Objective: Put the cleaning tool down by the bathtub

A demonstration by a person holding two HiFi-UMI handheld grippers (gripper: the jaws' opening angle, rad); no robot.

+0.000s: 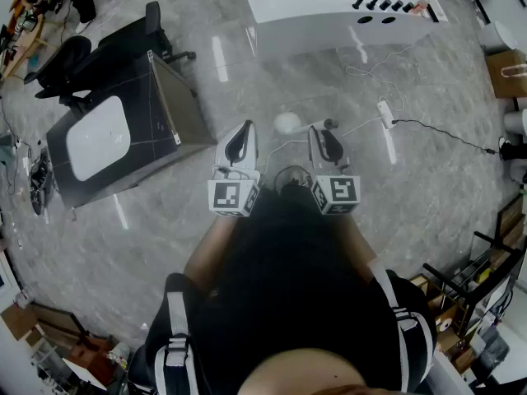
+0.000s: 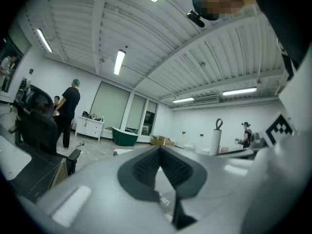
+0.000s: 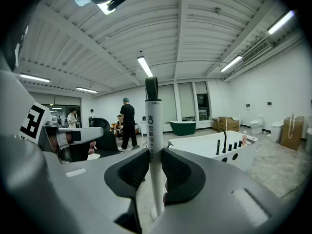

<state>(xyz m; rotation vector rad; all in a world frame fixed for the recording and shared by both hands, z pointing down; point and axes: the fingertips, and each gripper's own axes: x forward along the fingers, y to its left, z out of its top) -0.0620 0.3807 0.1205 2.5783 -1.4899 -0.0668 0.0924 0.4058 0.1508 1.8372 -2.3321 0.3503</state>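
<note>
We are pinching the cleaning tool [image 3: 151, 121] in the right claw [image 3: 155, 156] (left claw [image 2: 160, 151] pressed together, empty); best lowering it upright beside the bathtub [image 3: 209, 150].

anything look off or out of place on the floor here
A power strip lies loose on the open floor short of the bathtub, its white and black cords snaking across the walkway. Nothing looks spilled or broken.

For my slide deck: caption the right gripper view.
Right gripper clamps the upright white cleaning tool; white bathtub stands ahead.
</note>
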